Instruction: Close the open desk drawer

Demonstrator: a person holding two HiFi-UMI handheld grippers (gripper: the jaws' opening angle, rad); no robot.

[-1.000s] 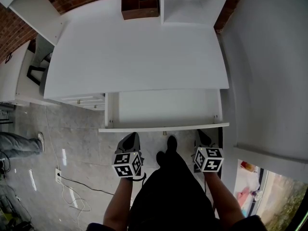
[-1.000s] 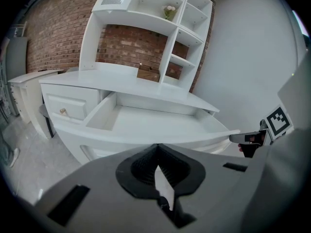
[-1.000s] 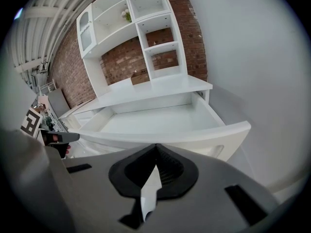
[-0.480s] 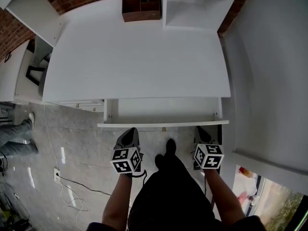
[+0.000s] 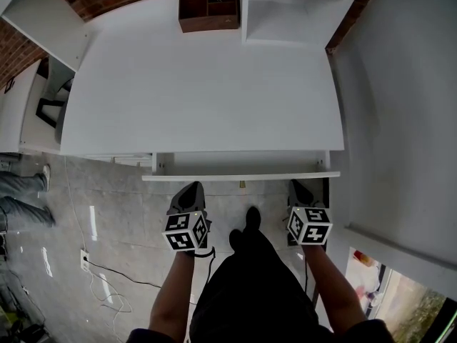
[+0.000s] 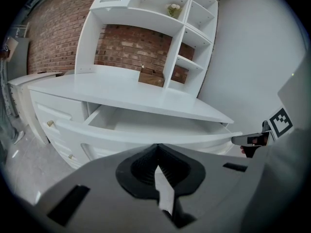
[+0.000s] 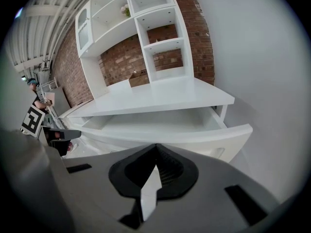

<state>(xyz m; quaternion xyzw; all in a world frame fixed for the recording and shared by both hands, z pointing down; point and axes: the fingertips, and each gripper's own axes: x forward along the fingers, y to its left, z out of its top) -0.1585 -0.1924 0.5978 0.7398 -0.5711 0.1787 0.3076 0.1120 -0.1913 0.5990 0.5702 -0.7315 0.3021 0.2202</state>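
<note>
Drawer [image 5: 240, 177]: partly open under desk top [image 5: 200, 84], front panel sticking out.
Left gripper [image 5: 190, 189]: jaws pressed together, nothing between; tip near drawer front.
Right gripper [image 5: 298, 188]: jaws together, empty; near drawer front.

A person looks down on a white desk [image 5: 200, 84] whose drawer [image 5: 239, 164] stands partly open, a narrow strip of its pale inside showing behind the front panel [image 5: 214, 178]. The left gripper [image 5: 191, 186] and the right gripper [image 5: 295, 185] point at that panel from just below it, one near each end; contact cannot be made out. A marker cube [image 5: 186, 231] tops each tool. A brown wooden organiser [image 5: 208, 9] sits at the desk's back edge beside a white shelf unit [image 5: 285, 9]. A cable [image 5: 107, 274] trails across the grey floor [image 5: 107, 199].
</note>
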